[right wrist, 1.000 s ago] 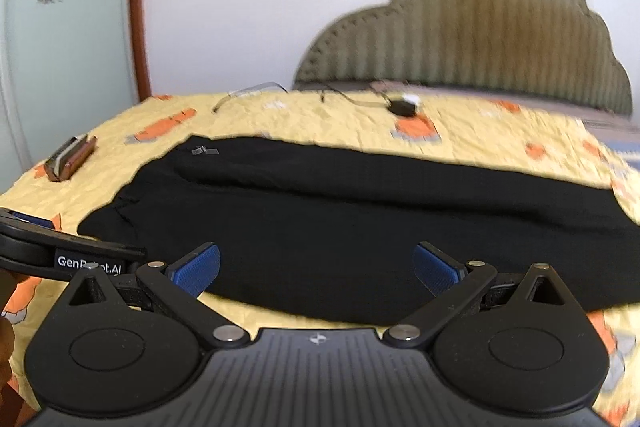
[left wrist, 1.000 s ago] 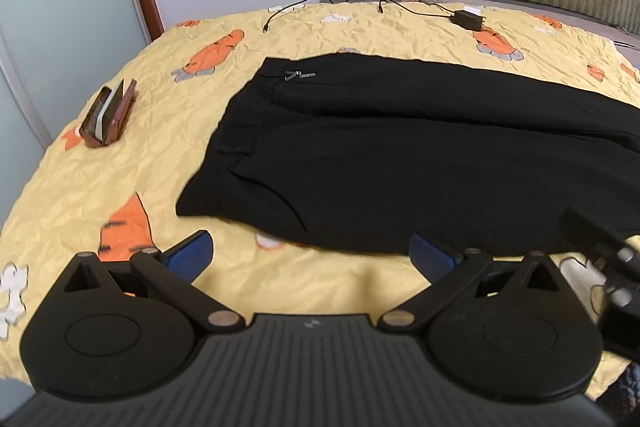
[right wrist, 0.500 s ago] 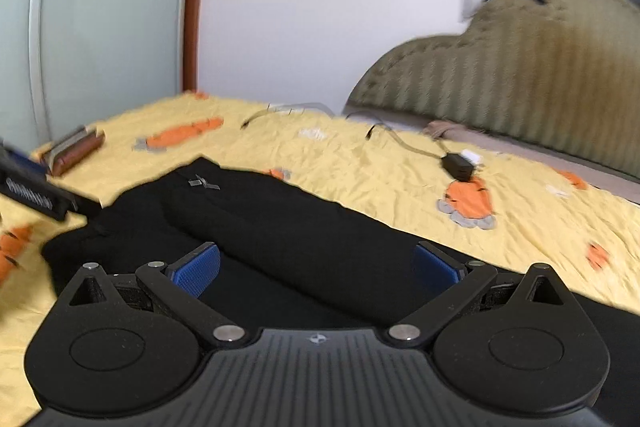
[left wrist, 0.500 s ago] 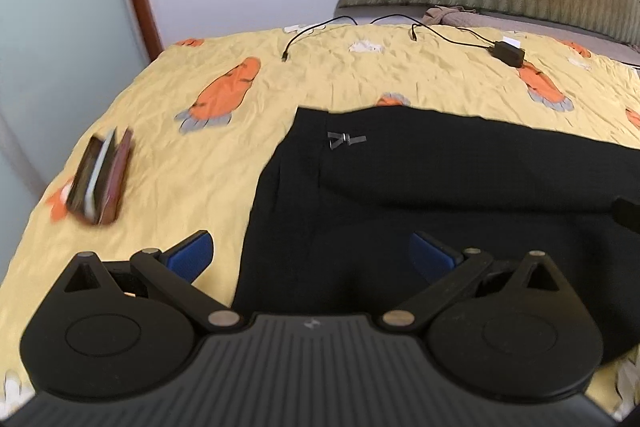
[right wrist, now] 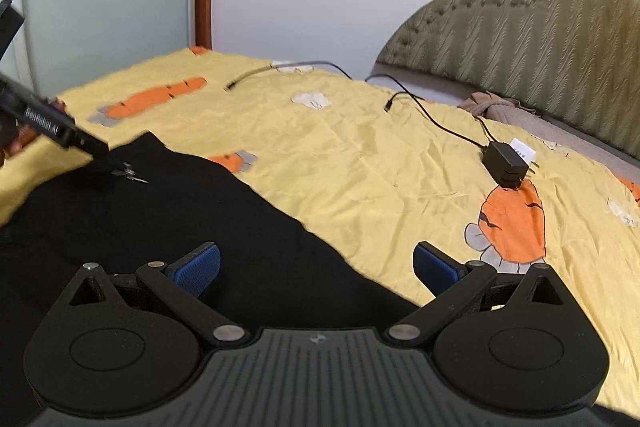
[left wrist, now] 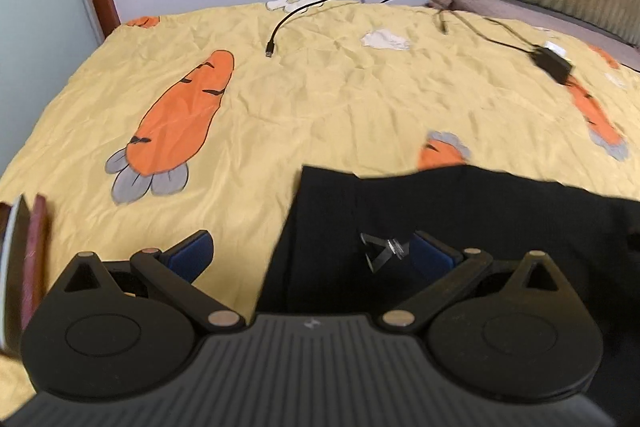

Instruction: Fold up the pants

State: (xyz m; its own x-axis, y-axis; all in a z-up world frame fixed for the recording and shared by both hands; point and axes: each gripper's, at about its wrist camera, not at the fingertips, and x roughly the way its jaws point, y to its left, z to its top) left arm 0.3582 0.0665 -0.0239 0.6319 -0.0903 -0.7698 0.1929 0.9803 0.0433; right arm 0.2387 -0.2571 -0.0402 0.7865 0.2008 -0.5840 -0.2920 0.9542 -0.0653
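- Left wrist view: left gripper, jaws wide apart, hangs over the far waistband corner of the black pants lying flat on the bed; the metal clasp sits just beside its right pad. Best practice: lower until both layers lie between the pads, then close.
- Right wrist view: right gripper, jaws apart and empty, straddles the pants' far edge. Pinch that edge level with the left gripper, clear of the charger.

Black pants lie flat on a yellow sheet. A small silver zipper pull shows at 6 o'clock in the left view.
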